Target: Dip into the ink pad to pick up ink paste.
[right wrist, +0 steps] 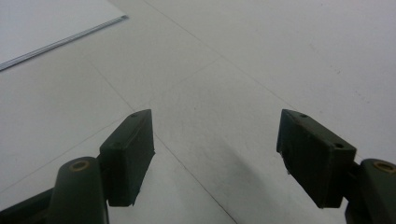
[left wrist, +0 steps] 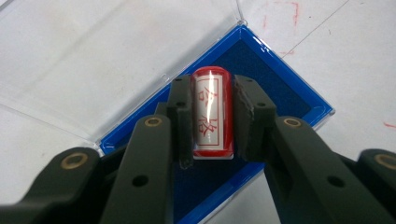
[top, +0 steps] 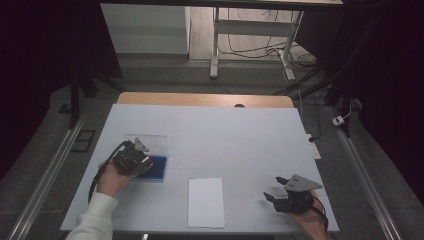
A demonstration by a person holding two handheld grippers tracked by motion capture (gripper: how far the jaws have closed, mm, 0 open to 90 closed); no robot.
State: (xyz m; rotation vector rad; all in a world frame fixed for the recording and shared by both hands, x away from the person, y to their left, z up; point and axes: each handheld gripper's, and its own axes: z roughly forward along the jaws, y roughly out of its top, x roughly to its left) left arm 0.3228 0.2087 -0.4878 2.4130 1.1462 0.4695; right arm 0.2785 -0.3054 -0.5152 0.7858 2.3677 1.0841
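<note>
1. While the left gripper [left wrist: 212, 116] points down over the blue ink pad [left wrist: 289, 93], its jaws are clamped on a red stamp [left wrist: 212, 114]; the pads press its 2 long sides, at 9 and 3 o'clock of the barrel.
2. The stamp sits over the pad's felt, with its lower end at or near the surface; contact cannot be confirmed. In the high view the ink pad [top: 156, 169] lies at about 9 o'clock of the white table [top: 240, 135], its clear lid [left wrist: 93, 60] folded open behind it.
3. The stamp is judged light, rigid and glossy, hence liable to slip or rotate. Grip should stay mid-barrel, clear of the inked face.
4. The right gripper [top: 280, 189] rests at 4 o'clock of the table, jaws wide apart and holding nothing.
5. The paper sheet [top: 205, 202] lies at 6 o'clock, apart from both tools.
</note>
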